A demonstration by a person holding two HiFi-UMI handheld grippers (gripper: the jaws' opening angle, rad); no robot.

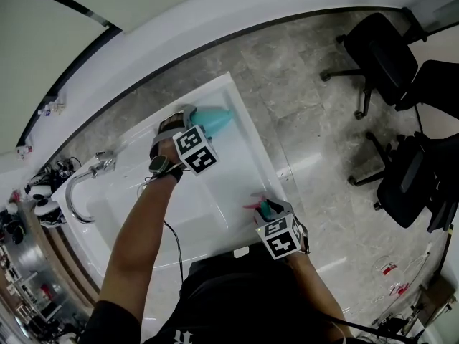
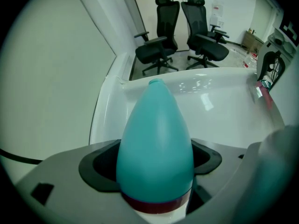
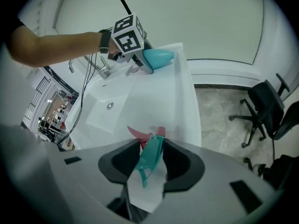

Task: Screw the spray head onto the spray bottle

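The spray bottle point(image 2: 155, 139) is a teal, egg-shaped body pinched between the pads of the left hand-held gripper point(image 2: 154, 164). Its narrow end points away from that gripper, and a red band sits at the pads. In the head view it is held in the air over the far corner of the white sink point(image 1: 215, 206).

The spray head point(image 3: 151, 152) is well apart from the bottle, at the sink's near right rim. The right hand-held gripper point(image 3: 150, 166) is closed on its teal part, with the red parts point(image 3: 135, 133) sticking out beyond the pads.

The step in hand looks like bringing the two together. I would get the alignment right first and turn afterwards. Which end of the head carries the threaded collar I cannot make out, so that needs checking before the approach.

- Hold the bottle steady and let the right hand do the travelling.
- Bring the collar square onto the bottle's mouth, with both axes in one line, because a tilted start is likely to cross-thread.
- Seat it with light pressure, then twist in short turns.
- The bottle is smooth and tapered, so it may slip or spin in the pads if the twist is hard.
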